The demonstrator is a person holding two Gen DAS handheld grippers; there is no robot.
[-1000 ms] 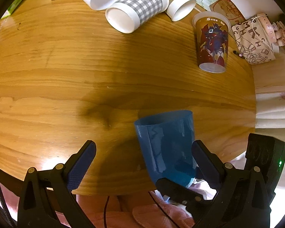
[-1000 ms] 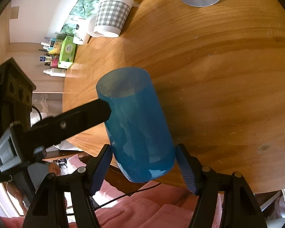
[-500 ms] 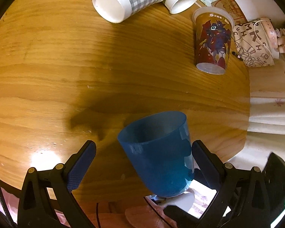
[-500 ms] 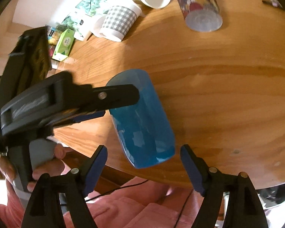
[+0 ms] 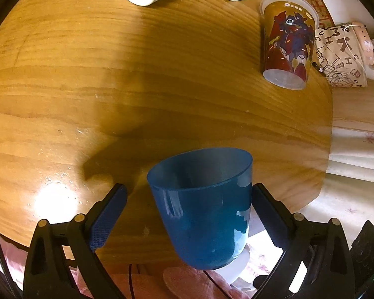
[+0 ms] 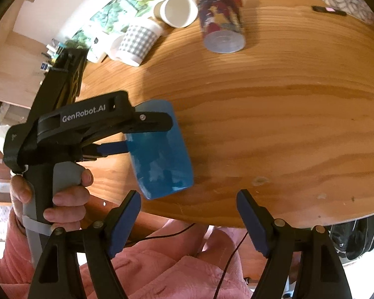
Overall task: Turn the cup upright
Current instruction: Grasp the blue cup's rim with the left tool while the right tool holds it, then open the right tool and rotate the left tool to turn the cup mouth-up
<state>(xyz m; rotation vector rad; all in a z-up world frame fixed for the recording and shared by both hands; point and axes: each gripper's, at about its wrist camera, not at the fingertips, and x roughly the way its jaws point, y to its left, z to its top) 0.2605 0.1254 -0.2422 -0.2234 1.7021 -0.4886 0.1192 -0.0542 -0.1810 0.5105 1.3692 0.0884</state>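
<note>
My left tool [image 5: 187, 214] sits with its jaws spread wide. My right tool [image 6: 189, 220] is gaping too, gripping nothing. Left hand [image 6: 54, 194] is wrapped round the handle.

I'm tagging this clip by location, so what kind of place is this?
Most likely a home living or dining area: a round wooden table holding household cups like the gray checked mug and a cartoon-print cup, with toiletry bottles shelved behind.

translucent blue plastic cup [image 5: 207, 209], smooth and tapered, empty, rim tilted up and away in the left wrist view, near the wooden table's [image 5: 112, 87] front edge
</note>
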